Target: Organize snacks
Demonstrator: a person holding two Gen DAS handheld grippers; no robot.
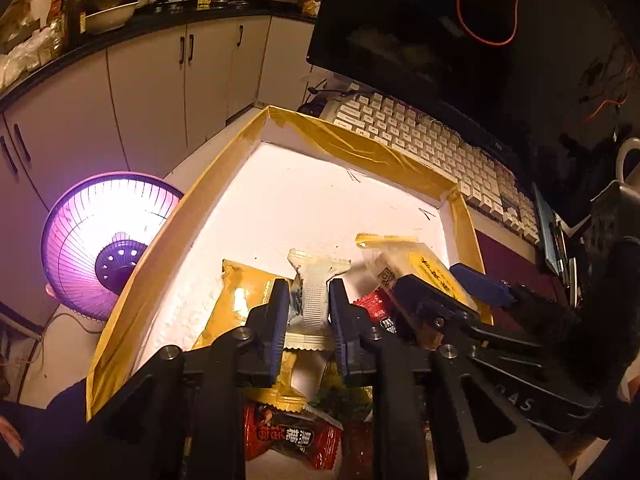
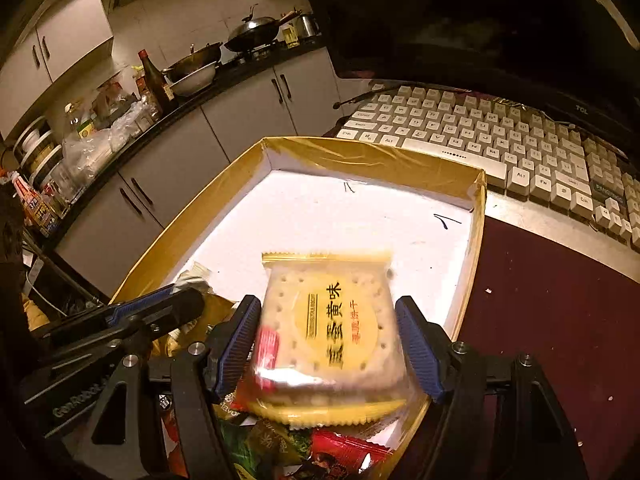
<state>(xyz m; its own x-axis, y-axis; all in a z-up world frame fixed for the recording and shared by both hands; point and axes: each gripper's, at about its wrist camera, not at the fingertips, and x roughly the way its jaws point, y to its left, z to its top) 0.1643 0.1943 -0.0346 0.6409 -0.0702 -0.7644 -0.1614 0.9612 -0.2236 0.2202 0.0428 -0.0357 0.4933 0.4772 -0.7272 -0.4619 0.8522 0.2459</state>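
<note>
Jaws of the left gripper (image 1: 309, 308) pinch a pale wafer packet (image 1: 314, 280); the right gripper (image 2: 328, 344) stands wider, its jaws flanking a cracker pack (image 2: 332, 332) over the tray's (image 2: 360, 156) near end. Red and green snacks (image 2: 320, 448) crowd below. A keyboard (image 2: 500, 136) lies beyond the tray's far rim.

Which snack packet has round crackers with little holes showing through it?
The yellow cracker packet between the right gripper's fingers; the red packet below is opaque.
</note>
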